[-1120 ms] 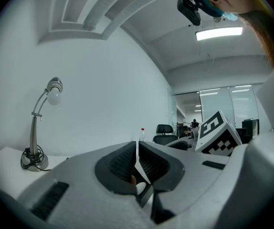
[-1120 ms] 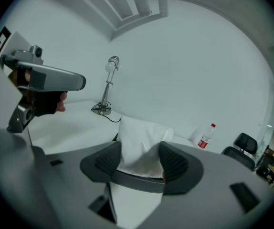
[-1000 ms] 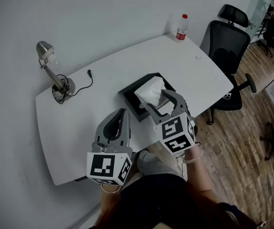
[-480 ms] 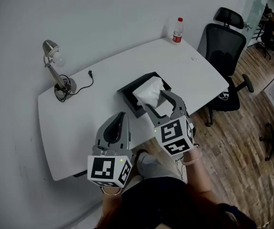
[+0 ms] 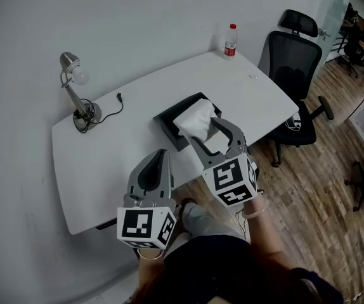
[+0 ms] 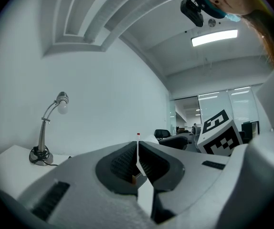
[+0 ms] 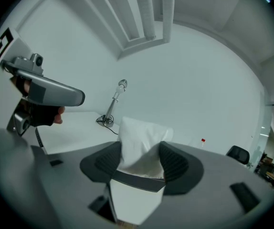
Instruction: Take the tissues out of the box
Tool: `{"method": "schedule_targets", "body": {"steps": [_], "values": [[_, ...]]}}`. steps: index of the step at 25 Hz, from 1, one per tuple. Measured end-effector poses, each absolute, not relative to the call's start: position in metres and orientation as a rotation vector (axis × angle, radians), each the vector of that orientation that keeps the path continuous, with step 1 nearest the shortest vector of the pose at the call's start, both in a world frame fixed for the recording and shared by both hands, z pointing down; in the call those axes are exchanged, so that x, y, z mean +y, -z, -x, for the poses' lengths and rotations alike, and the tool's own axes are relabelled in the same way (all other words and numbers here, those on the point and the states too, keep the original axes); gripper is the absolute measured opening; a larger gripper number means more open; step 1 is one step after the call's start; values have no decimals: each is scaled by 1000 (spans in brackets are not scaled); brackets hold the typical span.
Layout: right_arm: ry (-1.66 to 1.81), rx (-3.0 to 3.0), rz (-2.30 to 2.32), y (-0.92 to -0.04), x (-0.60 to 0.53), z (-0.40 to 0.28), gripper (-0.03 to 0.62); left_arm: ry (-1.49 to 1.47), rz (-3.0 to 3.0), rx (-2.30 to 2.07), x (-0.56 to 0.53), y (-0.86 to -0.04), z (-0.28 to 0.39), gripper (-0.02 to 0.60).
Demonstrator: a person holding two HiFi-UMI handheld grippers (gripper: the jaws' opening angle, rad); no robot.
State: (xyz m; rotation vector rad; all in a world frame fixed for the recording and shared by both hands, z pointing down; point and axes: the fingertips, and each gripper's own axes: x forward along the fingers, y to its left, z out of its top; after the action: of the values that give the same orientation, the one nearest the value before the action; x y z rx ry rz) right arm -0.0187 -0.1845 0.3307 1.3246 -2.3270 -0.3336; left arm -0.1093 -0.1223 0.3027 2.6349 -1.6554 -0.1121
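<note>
A black tissue box (image 5: 165,120) lies open on the white table (image 5: 106,163), with a white tissue (image 5: 196,119) standing up out of it. My right gripper (image 5: 208,133) hovers at the box's near side, jaws wide open. In the right gripper view the tissue (image 7: 142,137) rises in the gap of the right gripper (image 7: 141,161), above the box's dark edge (image 7: 137,178), and the pads do not squeeze it. My left gripper (image 5: 163,154) hangs to the left over the table's front edge, shut and empty. The left gripper (image 6: 137,149) shows its jaws meeting.
A desk lamp (image 5: 74,94) with a loose cable plug (image 5: 118,95) stands at the table's far left. A red-capped bottle (image 5: 231,40) sits on the far right corner. A black office chair (image 5: 296,68) stands right of the table on the wooden floor.
The head view has shifted slightly, so the table sits a little higher and to the left. Both grippers keep the same stance, and the tissue has not moved.
</note>
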Motion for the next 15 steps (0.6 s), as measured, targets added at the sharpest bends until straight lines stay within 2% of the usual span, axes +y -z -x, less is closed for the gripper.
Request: {"method": "schedule_targets", "body": {"steps": [15], "values": [[402,-2367,-1363,-306,-155,21,267,110,-2635,-1644,-100,-302,108,26]]}}
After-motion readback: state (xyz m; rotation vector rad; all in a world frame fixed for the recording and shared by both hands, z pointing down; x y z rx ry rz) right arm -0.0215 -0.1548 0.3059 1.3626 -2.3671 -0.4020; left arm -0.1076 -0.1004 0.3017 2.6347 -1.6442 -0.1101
